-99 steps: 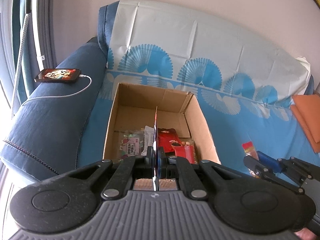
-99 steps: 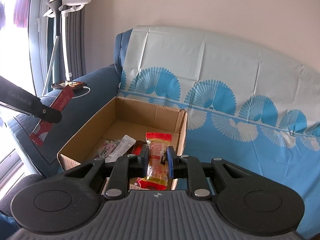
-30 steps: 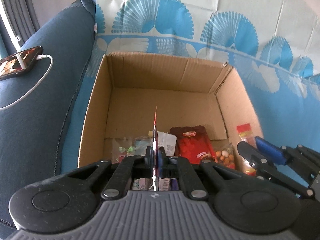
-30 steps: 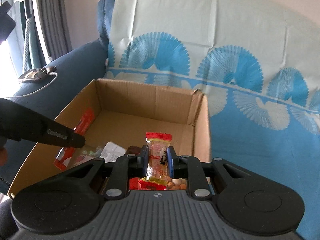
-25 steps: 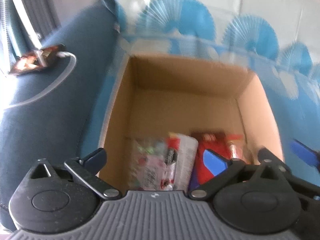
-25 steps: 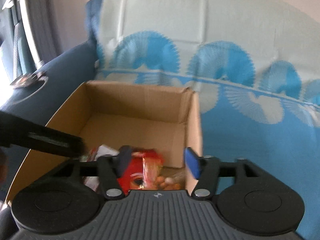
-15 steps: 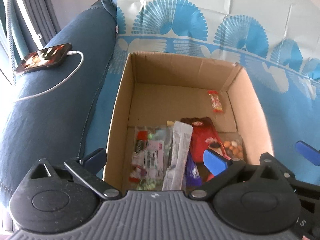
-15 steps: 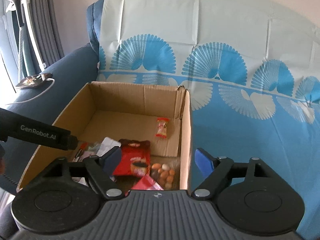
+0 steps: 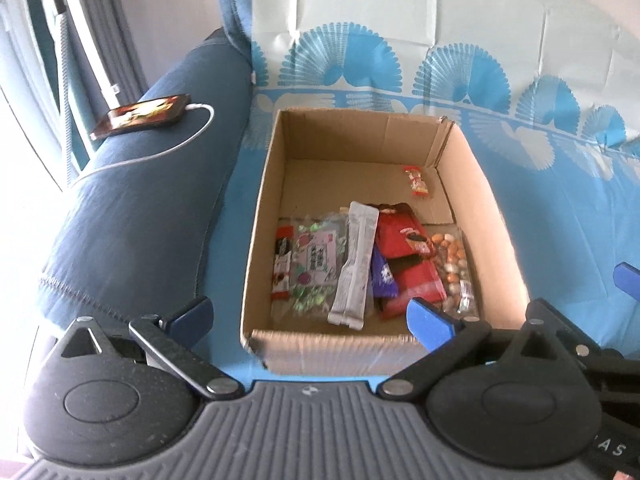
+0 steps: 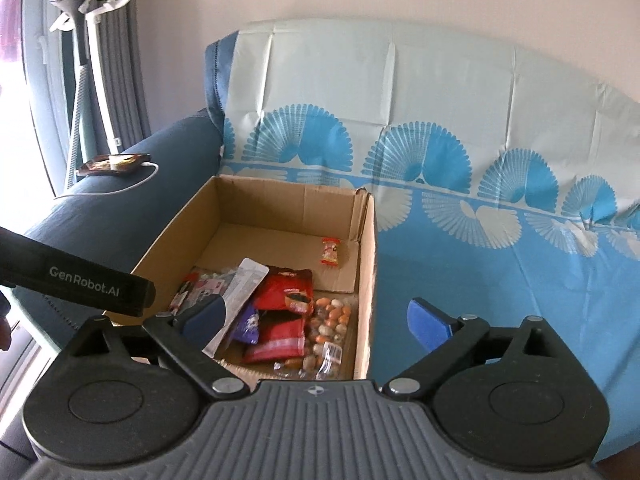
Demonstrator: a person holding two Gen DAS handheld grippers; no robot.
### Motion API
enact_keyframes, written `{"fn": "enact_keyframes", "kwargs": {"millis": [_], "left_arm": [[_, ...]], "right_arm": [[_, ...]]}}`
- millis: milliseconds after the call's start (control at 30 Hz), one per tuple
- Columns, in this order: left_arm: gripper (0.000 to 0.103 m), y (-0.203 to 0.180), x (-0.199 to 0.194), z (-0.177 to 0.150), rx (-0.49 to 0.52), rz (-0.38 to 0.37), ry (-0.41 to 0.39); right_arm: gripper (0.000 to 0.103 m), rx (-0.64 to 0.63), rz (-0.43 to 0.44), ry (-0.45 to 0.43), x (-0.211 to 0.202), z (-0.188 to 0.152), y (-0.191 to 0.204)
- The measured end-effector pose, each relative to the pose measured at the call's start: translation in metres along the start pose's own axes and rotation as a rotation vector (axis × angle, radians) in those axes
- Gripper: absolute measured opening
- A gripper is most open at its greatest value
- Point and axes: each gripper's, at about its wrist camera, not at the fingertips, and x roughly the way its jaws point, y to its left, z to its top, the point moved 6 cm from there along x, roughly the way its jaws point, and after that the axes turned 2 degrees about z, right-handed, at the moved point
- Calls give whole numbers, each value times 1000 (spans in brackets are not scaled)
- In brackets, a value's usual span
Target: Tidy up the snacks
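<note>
Left gripper [image 9: 310,316] and right gripper [image 10: 316,320] have just spread wide, empty, above a cardboard box [image 9: 496,216] of crinkly snack packets [image 9: 404,256].

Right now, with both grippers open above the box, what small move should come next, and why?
Probably draw both grippers back from the box to look for more snacks. The left gripper and the right gripper have just been opening, with nothing between their jaws; the small red candy and other packets already lie inside.
</note>
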Motion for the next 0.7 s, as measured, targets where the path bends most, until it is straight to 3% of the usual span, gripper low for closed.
{"fn": "enact_keyframes", "kwargs": {"millis": [400, 700], "left_arm": [[103, -4, -36, -31, 11, 41, -23], [103, -7, -32, -43, 8, 33, 43]], "right_arm": [[101, -44, 5, -54, -42, -15, 13], [101, -55, -40, -50, -49, -22, 8]]}}
